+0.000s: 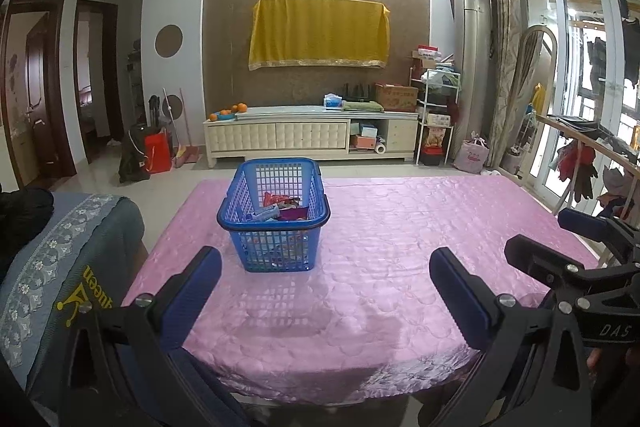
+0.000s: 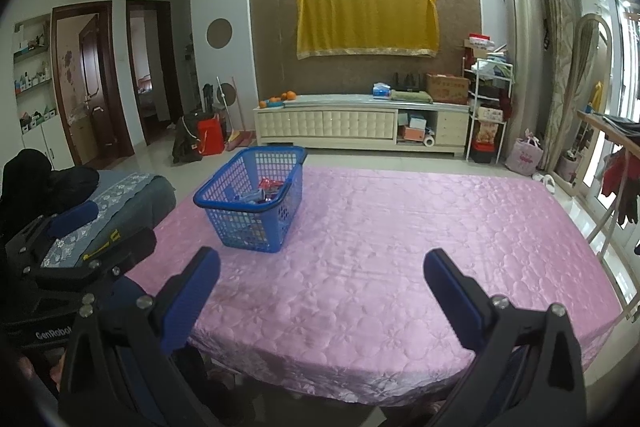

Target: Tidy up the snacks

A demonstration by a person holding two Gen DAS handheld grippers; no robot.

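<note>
A blue plastic basket (image 1: 244, 201) (image 2: 224, 195) stands on the pink tablecloth (image 1: 400, 247) (image 2: 400, 247), toward the left and far side. Several snack packets (image 1: 282, 209) (image 2: 264, 191) lie inside it. My left gripper (image 1: 326, 267) is open over the near edge of the table, a short way in front of the basket, with nothing between its blue fingers. My right gripper (image 2: 322, 269) is open too, to the right of the basket and empty. The right gripper (image 1: 560, 239) also shows at the right edge of the left wrist view, and the left gripper (image 2: 80, 227) shows at the left edge of the right wrist view.
A chair with a grey patterned cover (image 1: 60, 267) (image 2: 132, 195) stands at the table's left side, dark clothing on it. Beyond the table are a floor strip, a white TV cabinet (image 1: 312, 137) (image 2: 360, 127) and a yellow-draped screen. A wooden rail (image 1: 592, 143) runs at the right.
</note>
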